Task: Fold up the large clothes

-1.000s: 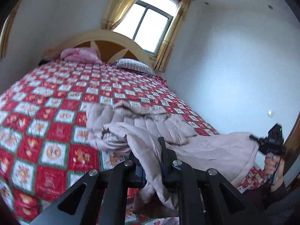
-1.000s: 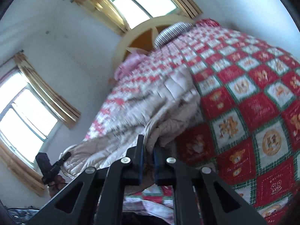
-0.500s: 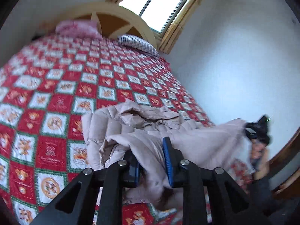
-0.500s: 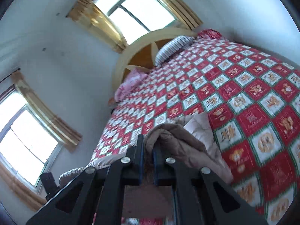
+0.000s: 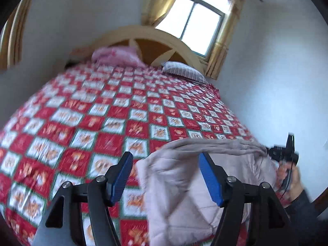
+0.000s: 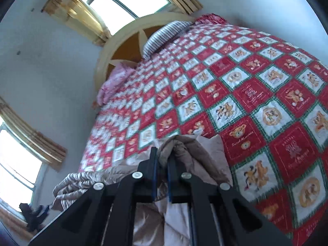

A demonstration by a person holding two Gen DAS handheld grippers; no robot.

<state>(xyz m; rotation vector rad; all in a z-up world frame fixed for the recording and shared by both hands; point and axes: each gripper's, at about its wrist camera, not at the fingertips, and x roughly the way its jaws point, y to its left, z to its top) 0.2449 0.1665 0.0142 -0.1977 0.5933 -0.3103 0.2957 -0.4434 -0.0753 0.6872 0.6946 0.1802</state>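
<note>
**Bedroom With Quilted Bed and Two Windows**

Fills most of both views: a bed (image 5: 127, 110) under a patchwork quilt (image 6: 246, 94) of red and white squares edged in green. Stands at the far end, an arched pale wooden headboard (image 5: 155, 41) with darker panels. Lying against it, a pink pillow (image 5: 114, 56) and a striped pillow (image 5: 182, 70). Behind the headboard, a bright window (image 5: 198, 26) framed by golden curtains (image 5: 223, 47). On the side wall, a second window (image 6: 14, 164), also curtained. Plain white walls (image 5: 276, 65), lit by daylight.
</note>
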